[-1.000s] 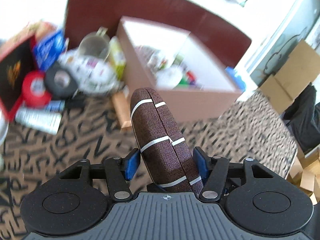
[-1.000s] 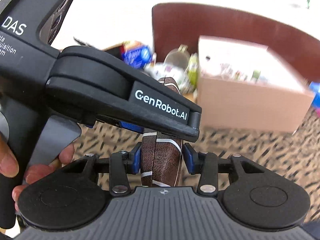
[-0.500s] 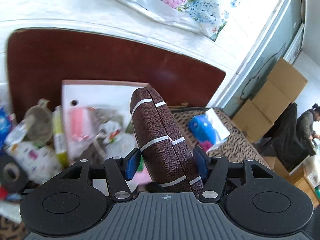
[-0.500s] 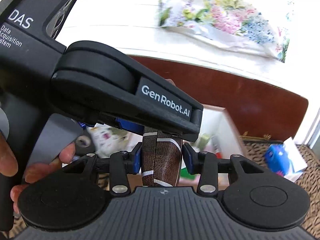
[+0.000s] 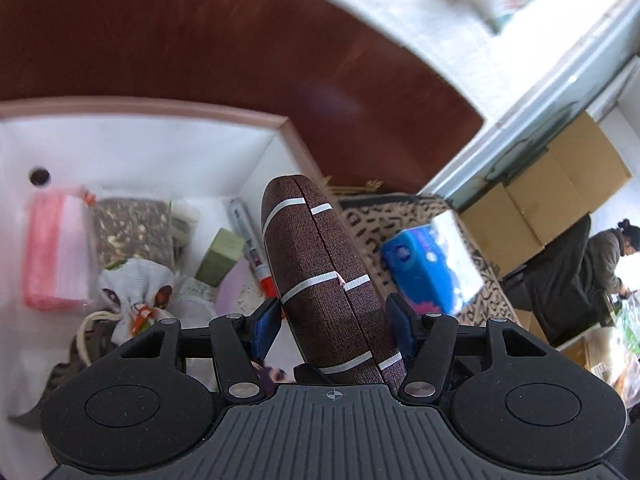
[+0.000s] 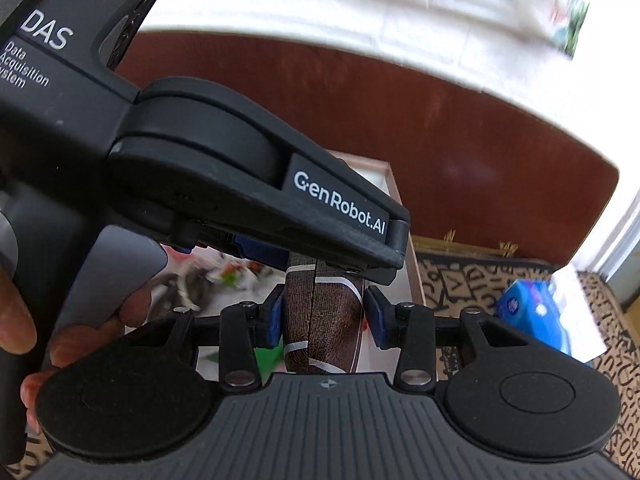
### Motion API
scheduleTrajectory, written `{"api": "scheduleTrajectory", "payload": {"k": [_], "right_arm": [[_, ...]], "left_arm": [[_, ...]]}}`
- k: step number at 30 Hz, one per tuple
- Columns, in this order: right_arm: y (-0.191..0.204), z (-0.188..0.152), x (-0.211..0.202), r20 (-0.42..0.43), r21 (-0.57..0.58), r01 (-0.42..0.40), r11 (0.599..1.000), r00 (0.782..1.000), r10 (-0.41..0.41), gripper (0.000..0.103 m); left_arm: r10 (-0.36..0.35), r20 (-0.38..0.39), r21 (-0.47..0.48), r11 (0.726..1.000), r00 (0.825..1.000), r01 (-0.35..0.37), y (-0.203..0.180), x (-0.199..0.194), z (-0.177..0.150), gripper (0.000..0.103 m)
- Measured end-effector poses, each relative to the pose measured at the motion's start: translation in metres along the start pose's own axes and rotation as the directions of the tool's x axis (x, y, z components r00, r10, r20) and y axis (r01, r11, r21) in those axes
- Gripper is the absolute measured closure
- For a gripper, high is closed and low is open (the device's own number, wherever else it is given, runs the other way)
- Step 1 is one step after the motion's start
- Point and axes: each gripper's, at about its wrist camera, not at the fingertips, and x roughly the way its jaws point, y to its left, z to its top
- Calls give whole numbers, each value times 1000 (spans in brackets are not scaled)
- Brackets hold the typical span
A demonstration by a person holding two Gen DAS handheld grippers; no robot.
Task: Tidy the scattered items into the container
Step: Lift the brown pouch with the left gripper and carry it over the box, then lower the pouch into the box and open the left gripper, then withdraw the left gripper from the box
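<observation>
A brown fabric case with white stripes (image 5: pixel 324 276) stands on edge between the blue pads of my left gripper (image 5: pixel 334 322), which is shut on it. My right gripper (image 6: pixel 320 318) is also shut on the same case (image 6: pixel 316 312), just under the left gripper's body (image 6: pixel 224 176). Both hold the case above the right side of the pink-walled box (image 5: pixel 160 114), whose white inside holds a pink packet (image 5: pixel 56 252), a drawstring pouch (image 5: pixel 136 296), a green block (image 5: pixel 222 256) and a marker (image 5: pixel 250 240). The box's right wall shows in the right wrist view (image 6: pixel 404 240).
A blue tissue pack (image 5: pixel 420 268) lies on the patterned cloth (image 5: pixel 476 280) right of the box, also in the right wrist view (image 6: pixel 536 312). A dark wooden headboard (image 5: pixel 240 40) rises behind. Cardboard boxes (image 5: pixel 560 196) and a person (image 5: pixel 600 260) are at far right.
Both grippers have carried the case forward from over the patterned cloth to above the box's right side. The box interior now fills the left wrist view. The grip is unchanged.
</observation>
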Motion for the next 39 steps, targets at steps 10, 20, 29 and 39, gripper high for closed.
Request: {"api": "scheduleTrajectory", "payload": {"k": [10,20,29,39], "right_arm": [[-3,15,71,-119,-23,-23,999,993,21,58],[2,31,88,-100,-21,-22,1000,995,20,58],[2,25,62,-19,-77,86,993,996,-88,13],[2,13,19,-39,-53,90,995,995,-92,3]], "left_arm": [[53,-51,-43,998,997,-55,36,44,36,44],[73,-11,-25,997,997,-74,43,41,53,39],[48,63,-33,998,997,-46,33,12,56,0],[73,13,23,997,997,-73,13,-11,38,0]]}}
